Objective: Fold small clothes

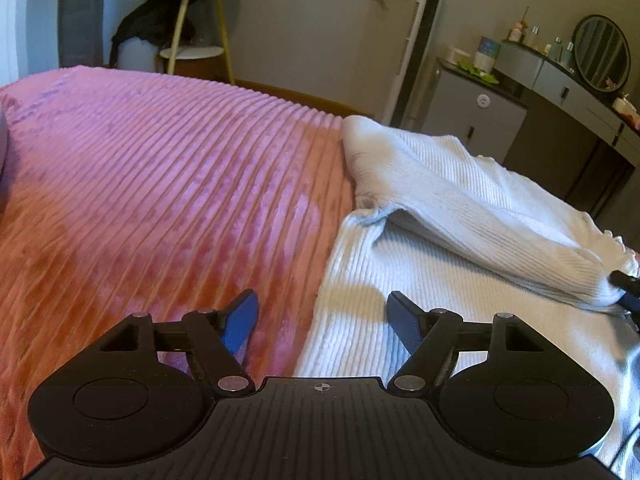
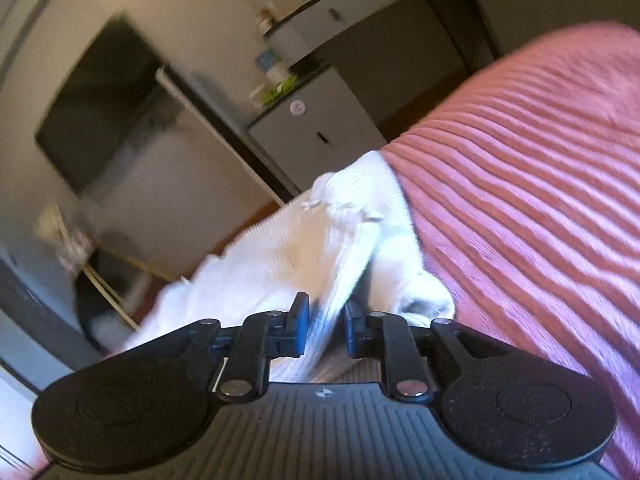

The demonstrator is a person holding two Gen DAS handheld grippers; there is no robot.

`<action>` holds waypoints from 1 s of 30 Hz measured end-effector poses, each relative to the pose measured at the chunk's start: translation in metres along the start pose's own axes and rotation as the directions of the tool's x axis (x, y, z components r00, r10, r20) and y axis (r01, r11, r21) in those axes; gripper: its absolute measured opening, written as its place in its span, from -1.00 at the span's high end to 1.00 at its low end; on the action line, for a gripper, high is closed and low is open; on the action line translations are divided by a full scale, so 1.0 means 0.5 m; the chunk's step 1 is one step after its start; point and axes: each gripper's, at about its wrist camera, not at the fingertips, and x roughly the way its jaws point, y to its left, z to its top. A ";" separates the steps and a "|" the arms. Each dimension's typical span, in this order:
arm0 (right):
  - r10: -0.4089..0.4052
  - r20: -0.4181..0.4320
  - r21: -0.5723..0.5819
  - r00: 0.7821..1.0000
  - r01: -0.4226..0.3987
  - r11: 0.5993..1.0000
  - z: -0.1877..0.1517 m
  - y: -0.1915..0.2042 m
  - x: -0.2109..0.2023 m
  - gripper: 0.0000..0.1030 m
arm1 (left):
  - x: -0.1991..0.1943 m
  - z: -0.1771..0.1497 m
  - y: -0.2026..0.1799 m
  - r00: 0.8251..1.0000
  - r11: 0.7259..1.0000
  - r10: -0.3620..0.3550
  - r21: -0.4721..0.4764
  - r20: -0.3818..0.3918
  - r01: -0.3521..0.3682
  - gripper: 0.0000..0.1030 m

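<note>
White ribbed knit garment point(image 1: 460, 216), lying on the right part of a pink ribbed bedspread point(image 1: 160, 184). In the left wrist view its body lies flat on the bedspread, with one portion folded over on top of it and running toward the right edge of the picture, where the frilled hem bunches. In the right wrist view the same garment point(image 2: 304, 240) is lifted in a fold that rises from between the fingers toward the bed's edge; this view is blurred.

Right gripper point(image 2: 326, 326): jaws nearly closed, the blue pads point(image 2: 301, 320) pressing a fold of the white knit between them. Its dark tip also shows at the right edge of the left wrist view, against the bunched hem.

Left gripper point(image 1: 322, 320): jaws spread wide, nothing between them; the left finger point(image 1: 240, 322) sits above the bedspread, the right finger above the garment's near edge, so that the edge runs between the two.

Background, beyond the bed: a grey cabinet point(image 1: 476, 116), a dressing counter with a round mirror point(image 1: 600, 54), and a yellow-legged side table point(image 1: 192, 24).
</note>
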 end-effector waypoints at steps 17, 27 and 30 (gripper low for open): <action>0.071 0.152 -0.110 0.986 -0.055 0.992 0.043 0.053 -0.043 0.87 | 0.007 -0.009 -0.027 1.000 0.997 0.004 0.077 0.024 -0.006 -0.58; -0.131 -0.006 -0.130 0.991 0.129 0.983 0.011 -0.002 -0.010 0.79 | 0.001 -0.006 -0.020 0.999 0.997 0.006 0.070 0.035 -0.009 -0.63; -0.167 0.057 -0.151 0.984 0.174 0.973 0.018 0.023 -0.049 0.57 | -0.004 0.001 -0.013 0.999 0.999 0.001 0.043 0.041 -0.003 -0.63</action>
